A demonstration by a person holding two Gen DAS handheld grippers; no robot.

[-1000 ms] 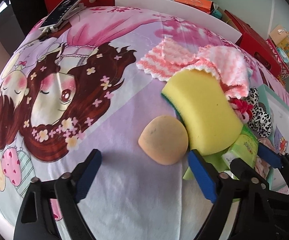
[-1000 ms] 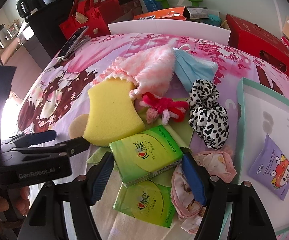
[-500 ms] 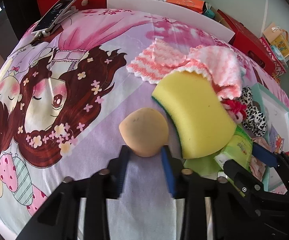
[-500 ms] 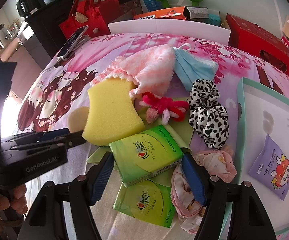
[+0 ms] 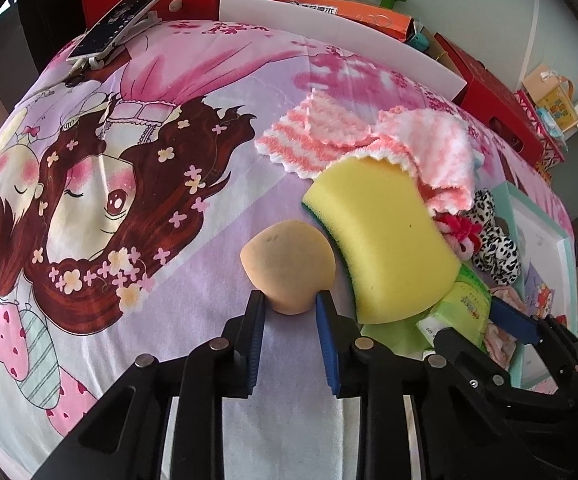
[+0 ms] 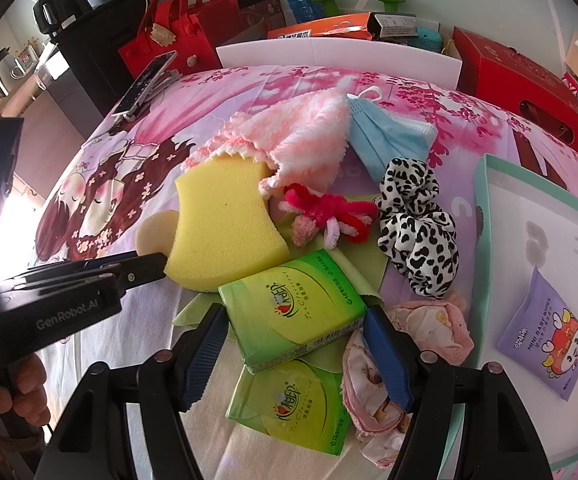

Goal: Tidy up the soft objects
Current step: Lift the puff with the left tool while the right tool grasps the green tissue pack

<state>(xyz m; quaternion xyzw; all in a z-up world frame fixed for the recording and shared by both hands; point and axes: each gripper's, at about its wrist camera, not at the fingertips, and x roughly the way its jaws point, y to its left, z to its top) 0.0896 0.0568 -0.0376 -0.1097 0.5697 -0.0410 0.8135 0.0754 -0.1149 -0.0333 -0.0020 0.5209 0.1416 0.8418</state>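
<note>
The left claw (image 5: 290,300) has just been closing; its jaws now pinch the narrow end of the beige makeup sponge (image 5: 287,266), which rests on the cartoon-print sheet (image 5: 129,184) covering the worktop. The right claw (image 6: 295,334) stands wide, one finger at each end of the upper green tissue pack (image 6: 293,308); whether the pads press on it cannot be told. A second tissue pack (image 6: 293,408) lies beneath it, nearer the front edge. The yellow sponge (image 6: 225,224) lies just beyond, touching the makeup sponge. Farther back lie a red-and-pink pipe-cleaner bow (image 6: 329,214), a leopard-print scrunchie (image 6: 417,228), a pink fluffy cloth (image 6: 309,140) and a blue face mask (image 6: 385,140). A teal-rimmed tray (image 6: 483,240) sits at the right edge. A phone (image 5: 119,24) stands at the far left corner.
</note>
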